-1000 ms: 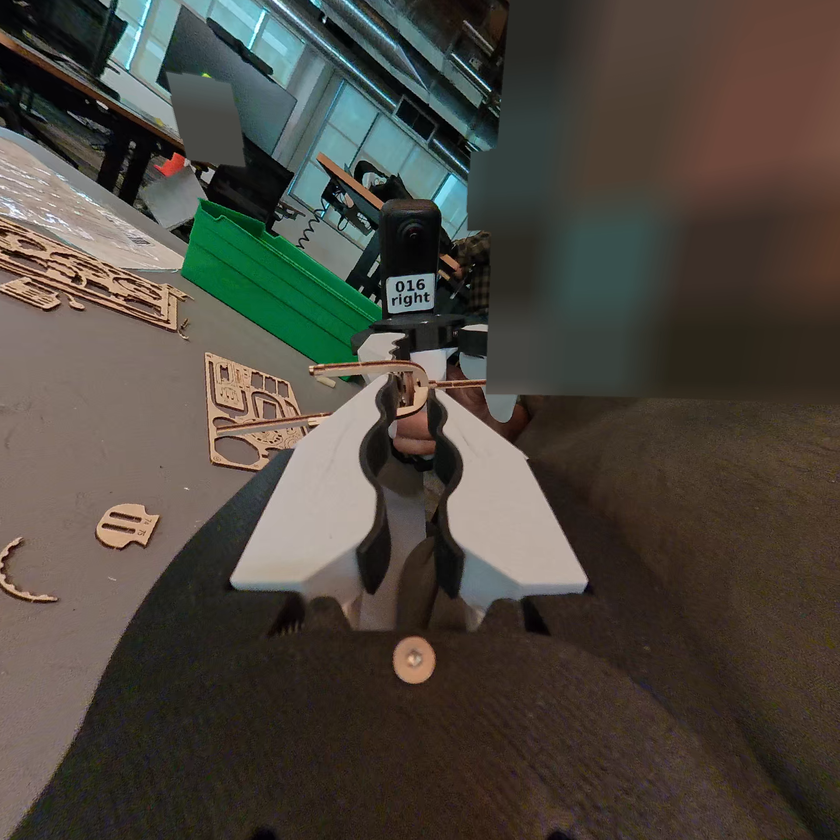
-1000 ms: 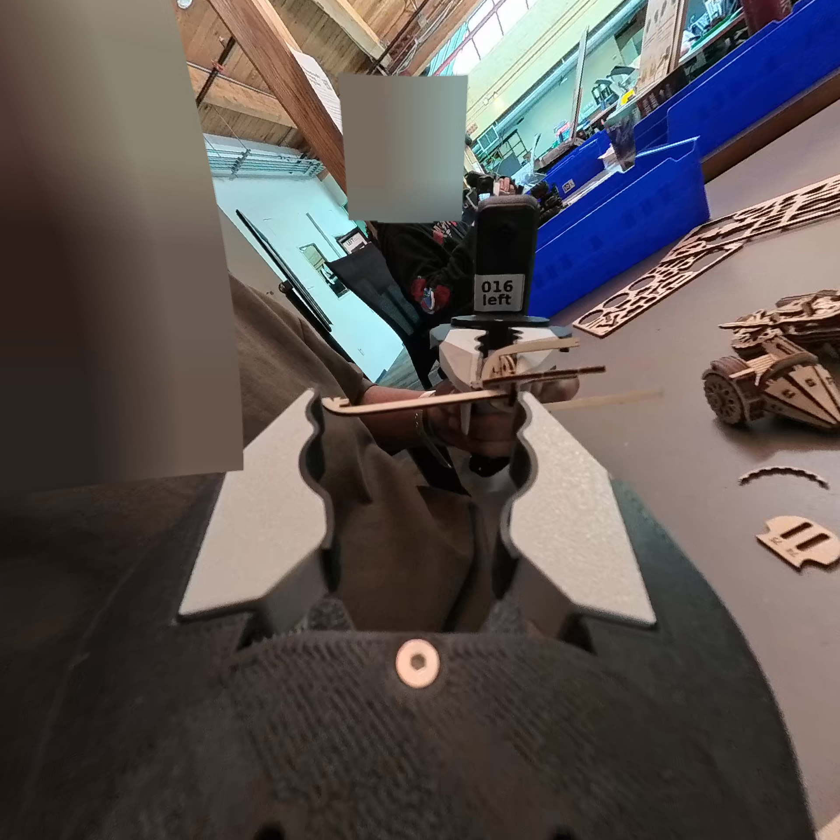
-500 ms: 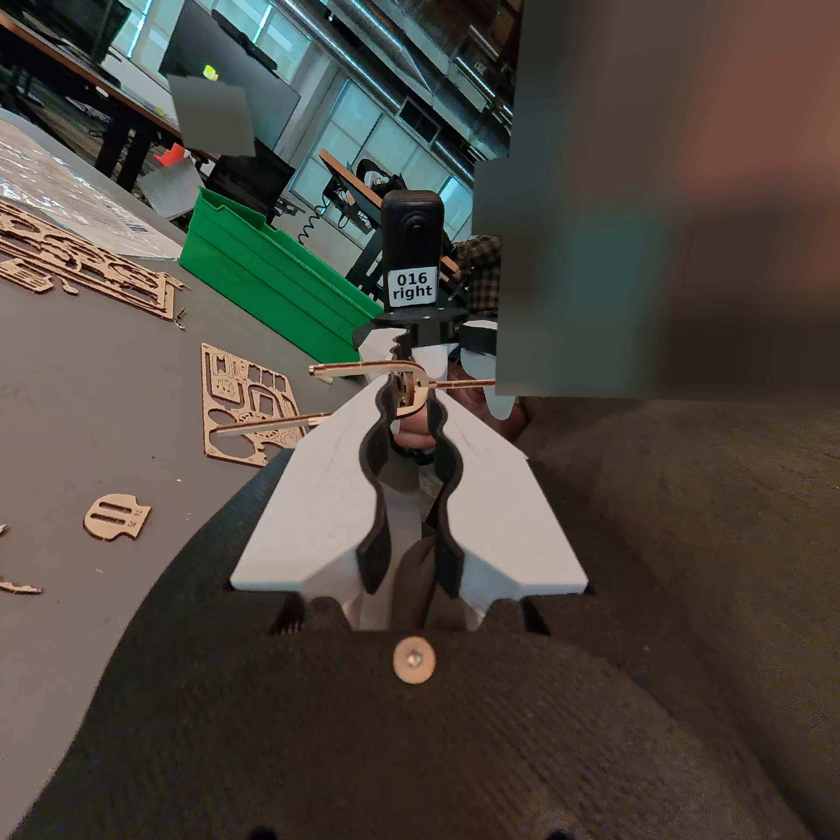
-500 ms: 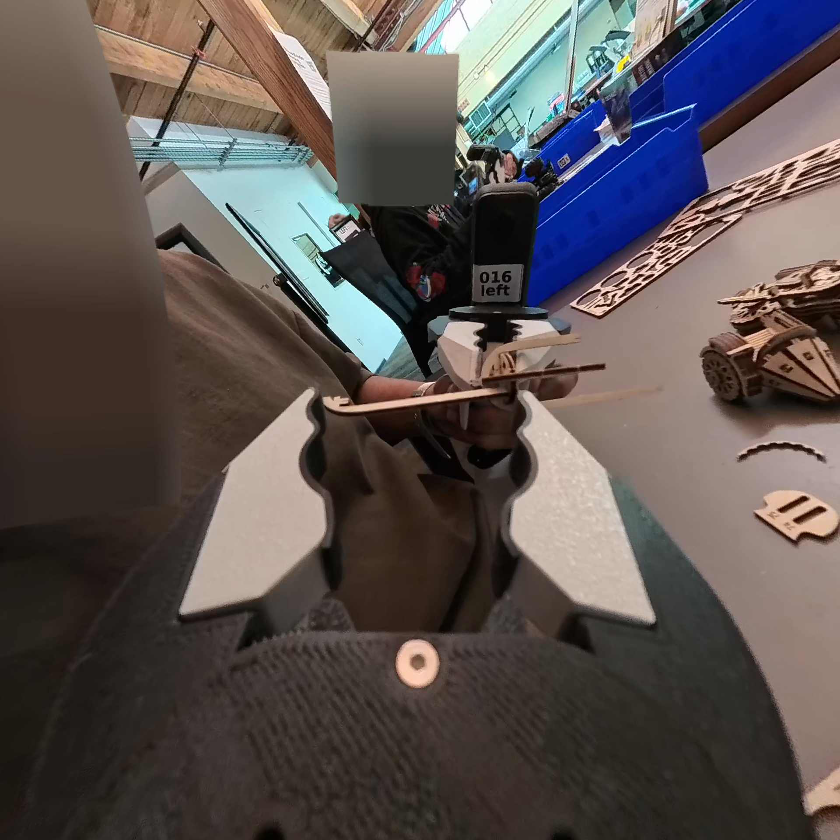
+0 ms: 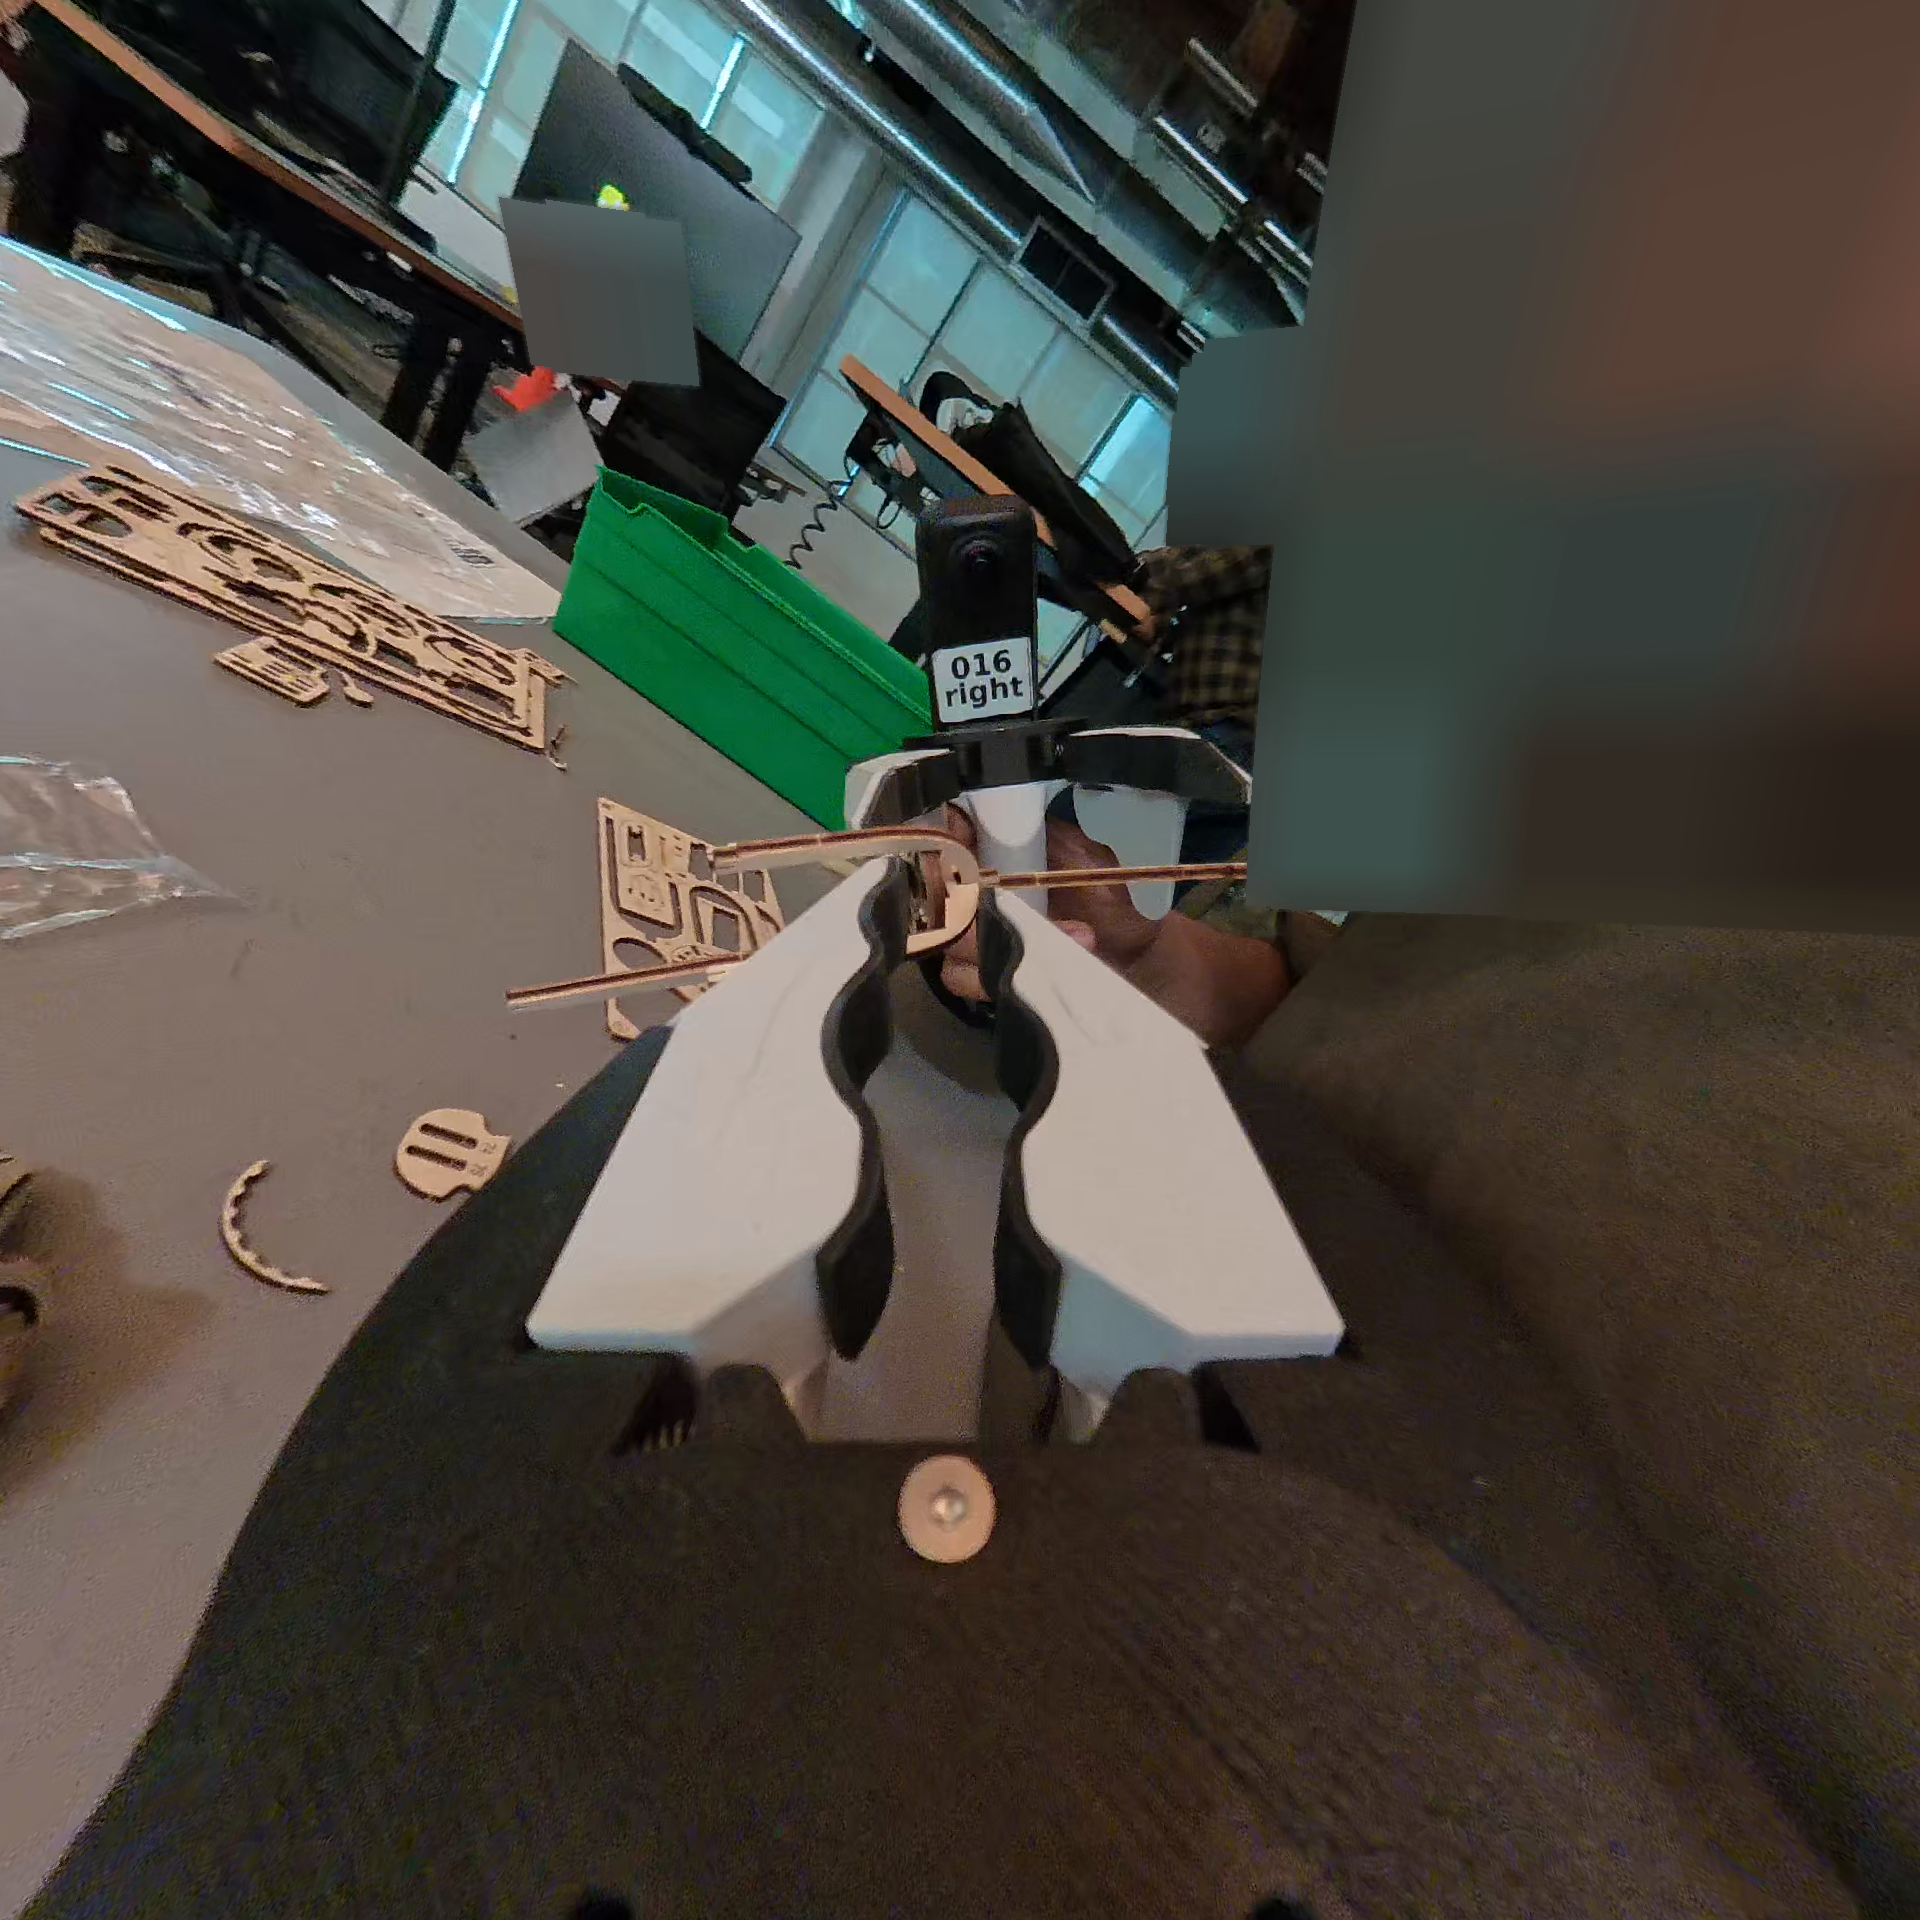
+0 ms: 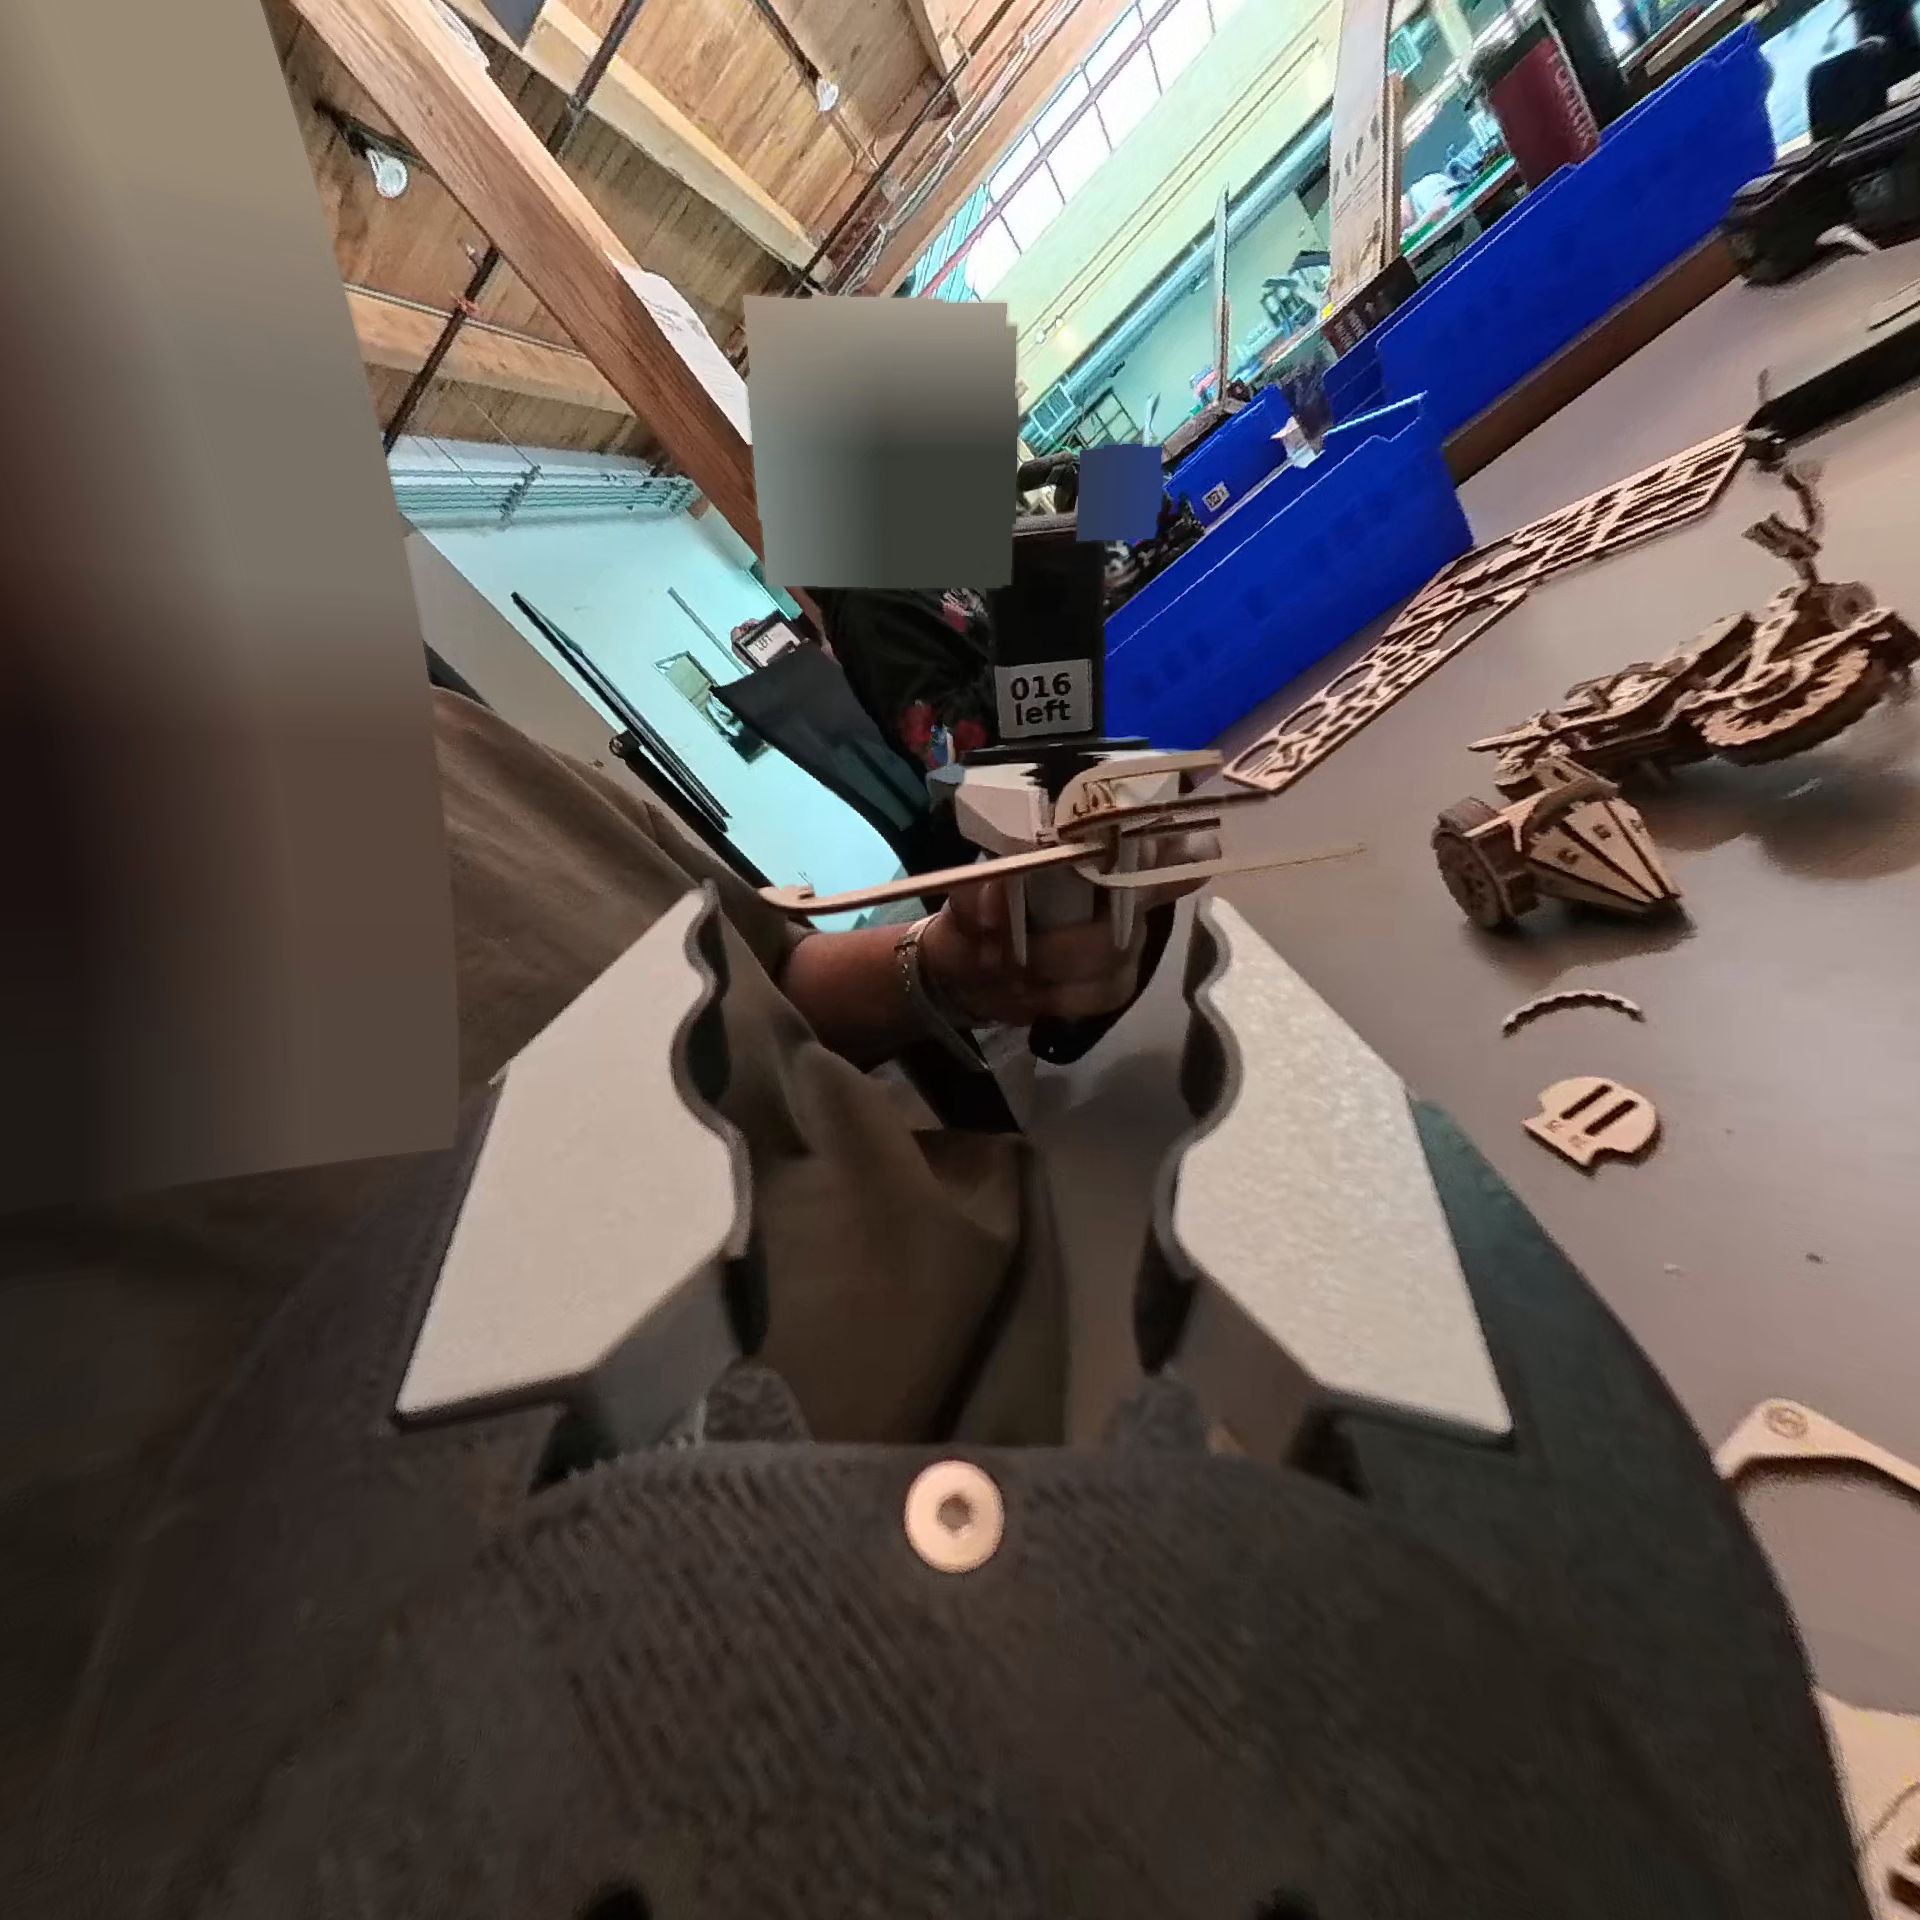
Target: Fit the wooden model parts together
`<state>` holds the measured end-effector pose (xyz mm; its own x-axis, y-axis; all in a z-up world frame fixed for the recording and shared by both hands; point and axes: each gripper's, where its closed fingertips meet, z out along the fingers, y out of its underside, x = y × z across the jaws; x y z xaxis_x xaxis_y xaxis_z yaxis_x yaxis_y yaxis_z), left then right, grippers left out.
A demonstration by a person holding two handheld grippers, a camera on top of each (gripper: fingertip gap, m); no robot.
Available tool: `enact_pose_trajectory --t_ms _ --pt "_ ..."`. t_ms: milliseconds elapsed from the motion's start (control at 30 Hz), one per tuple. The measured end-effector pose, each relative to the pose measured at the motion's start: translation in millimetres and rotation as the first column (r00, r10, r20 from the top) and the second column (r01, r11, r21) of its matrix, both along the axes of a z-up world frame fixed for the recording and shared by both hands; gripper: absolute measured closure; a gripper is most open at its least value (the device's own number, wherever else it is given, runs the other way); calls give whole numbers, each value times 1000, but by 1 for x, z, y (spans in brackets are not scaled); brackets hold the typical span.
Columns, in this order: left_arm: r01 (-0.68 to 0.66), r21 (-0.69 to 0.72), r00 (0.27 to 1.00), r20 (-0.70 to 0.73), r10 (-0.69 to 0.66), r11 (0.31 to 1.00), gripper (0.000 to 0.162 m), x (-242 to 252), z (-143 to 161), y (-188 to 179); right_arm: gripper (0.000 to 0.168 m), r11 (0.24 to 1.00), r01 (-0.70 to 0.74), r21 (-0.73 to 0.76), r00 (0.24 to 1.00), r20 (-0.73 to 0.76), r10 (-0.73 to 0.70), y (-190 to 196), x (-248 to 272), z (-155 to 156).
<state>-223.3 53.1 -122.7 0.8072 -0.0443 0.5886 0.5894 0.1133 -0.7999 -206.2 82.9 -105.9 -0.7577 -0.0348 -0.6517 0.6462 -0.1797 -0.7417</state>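
Clearly, thin tan wooden assembly, strips protruding sideways.

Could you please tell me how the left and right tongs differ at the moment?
The left tongs are shut on the wooden part and hold it above the table; the right tongs are open and hold nothing. Both have white fingers with wavy black pads and face each other.
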Motion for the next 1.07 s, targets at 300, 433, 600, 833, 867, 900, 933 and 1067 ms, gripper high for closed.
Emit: enact_pose_trajectory --t_ms 300,433,600,833,867,900,933,1067 --pt "-24 -11 999 -23 23 1000 150 -3 4 -5 83 999 -52 10 998 -24 53 -6 9 0" --pt "-25 -6 1000 -15 25 1000 150 -4 6 -7 84 998 -56 33 997 -58 58 -5 12 1" --pt "-38 -31 999 -26 37 999 150 -5 4 -8 88 999 -32 39 997 -72 35 1 7 2" --pt "-89 -125 994 -67 81 988 150 -14 -9 -8 96 990 51 130 994 -105 -37 9 -8 -11" --pt "-93 -132 994 -68 85 987 150 -15 -10 -8 97 986 65 155 991 -127 -45 10 -9 -13" --pt "-95 -140 994 -68 87 986 150 -16 -12 -7 99 981 77 178 988 -147 -50 11 -10 -15" --pt "-94 -142 994 -64 85 985 150 -17 -13 -7 101 976 85 199 985 -166 -52 11 -11 -17" --pt "-74 -120 997 -16 72 990 150 -19 -13 -6 107 965 100 242 976 -212 -48 10 -11 -23"
